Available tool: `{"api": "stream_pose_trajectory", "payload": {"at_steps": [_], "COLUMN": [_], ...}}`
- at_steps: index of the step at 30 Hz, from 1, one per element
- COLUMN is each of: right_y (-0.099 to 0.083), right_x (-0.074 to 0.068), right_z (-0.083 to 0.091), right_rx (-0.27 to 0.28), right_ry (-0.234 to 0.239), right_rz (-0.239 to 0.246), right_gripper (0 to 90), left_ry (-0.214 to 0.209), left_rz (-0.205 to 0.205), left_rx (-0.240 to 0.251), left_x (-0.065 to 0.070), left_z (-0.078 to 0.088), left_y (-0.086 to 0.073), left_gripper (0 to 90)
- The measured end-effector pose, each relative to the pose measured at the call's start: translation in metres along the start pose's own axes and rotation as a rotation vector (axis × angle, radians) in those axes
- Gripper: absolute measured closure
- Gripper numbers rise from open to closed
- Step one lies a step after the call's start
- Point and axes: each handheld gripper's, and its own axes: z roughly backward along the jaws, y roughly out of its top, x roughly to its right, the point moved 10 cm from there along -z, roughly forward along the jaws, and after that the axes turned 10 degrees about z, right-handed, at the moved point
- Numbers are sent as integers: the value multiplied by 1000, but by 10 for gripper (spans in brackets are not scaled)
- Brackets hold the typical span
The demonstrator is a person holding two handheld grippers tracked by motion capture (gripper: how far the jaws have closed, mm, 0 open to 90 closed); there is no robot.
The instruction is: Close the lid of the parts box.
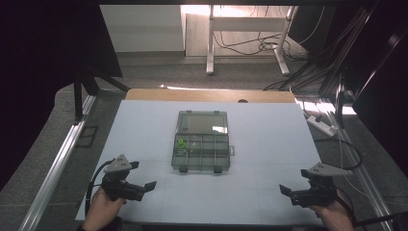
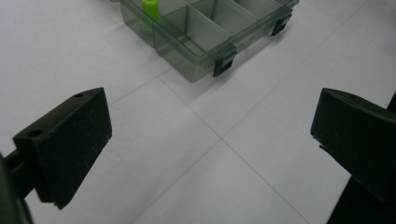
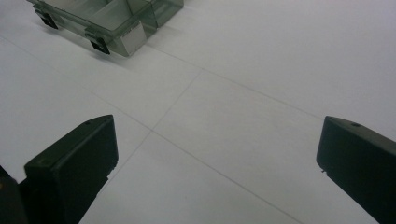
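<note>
- A clear grey organiser box (image 1: 201, 147) lies open in the middle of the white table (image 1: 269, 139), its lid (image 1: 201, 122) folded back flat on the far side.
- The tray is split into small compartments; a bright green piece (image 1: 181, 143) sits in a compartment at its left edge, also seen at the top of the left gripper view (image 2: 150, 8).
- 2 black latches (image 1: 183, 169) hang on the near wall of the box.
- No writing can be read on the box or the lid; any marks there are too small to tell.
- The left gripper (image 1: 144, 176) rests near the table's near left corner, jaws spread wide and holding nothing, well apart from the box.
- The right gripper (image 1: 294, 183) rests near the near right corner, jaws likewise wide apart and holding nothing, well apart from the box.
- Thin seam lines cross the table between each pair of jaws.
</note>
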Motion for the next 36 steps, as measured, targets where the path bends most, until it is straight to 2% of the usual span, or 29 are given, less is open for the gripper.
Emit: {"api": "stream_pose_trajectory", "payload": {"at_steps": [4,17,22,29,36], "right_y": [9,27,33,51,60], "right_x": [-1,-7,-8,-12,-16], "right_z": [-4,-22,-28,-43,-58], "right_rx": [12,22,21,33,21], "right_ry": [13,48,49,42,51], "right_rz": [6,41,19,26,36], "right_gripper": [0,10,0,0,0], "left_ry": [0,-11,-20,-66,-50], "left_rz": [-36,-31,-29,-25,-35], "left_rx": [27,16,12,18,-3], "left_x": [1,-5,-9,-14,-20], "left_z": [-5,-26,-34,-44,-52], "left_y": [13,27,34,46,53], "left_gripper": [0,0,0,0,0]}}
